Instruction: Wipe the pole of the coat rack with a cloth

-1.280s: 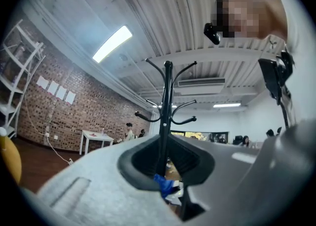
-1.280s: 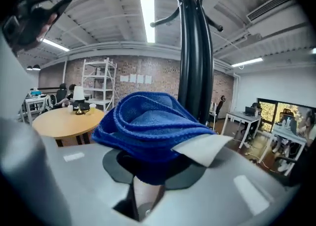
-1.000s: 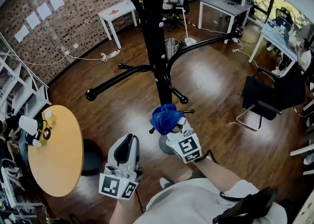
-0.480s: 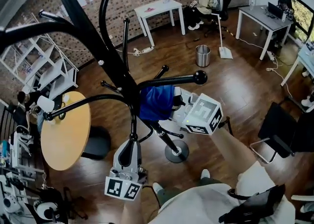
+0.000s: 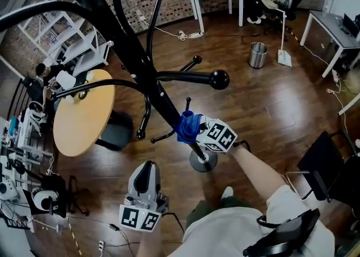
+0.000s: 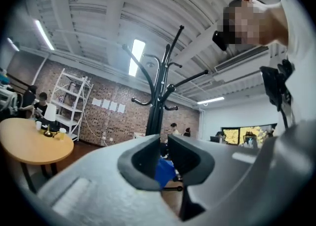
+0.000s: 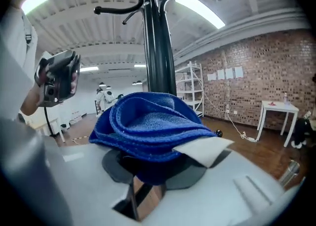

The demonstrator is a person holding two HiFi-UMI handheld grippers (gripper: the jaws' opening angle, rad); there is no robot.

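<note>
**Blue terry cloth parked low on the black rack pole**

Clamped tight in the right hand-held gripper (image 5: pixel 197 130): a blue cloth (image 5: pixel 187 126), bunched into thick soft folds. Loopy terry texture up close, stitched edges, and a flat white tag (image 7: pixel 202 150) poking out one side.

Held right up against the pole (image 5: pixel 147 79) of the coat rack, low down, a bit above the round disc base (image 5: pixel 202 162). Smooth, glossy black tube for the pole, with thin curved arms branching off at different heights. Fat ball knob (image 5: pixel 219 79) capping the nearest arm, smaller knobs on the short pegs.

Left hand-held gripper (image 5: pixel 147 167) well apart from the rack, down near the person's body. Grey moulded plastic with dark pads, jaws pinched down to a thin slit, nothing between them.

Off to the left, a round table (image 5: pixel 84 121) with a pale wooden top. Dark wood plank floor (image 5: pixel 270 98) with a bit of sheen under all of it.
</note>
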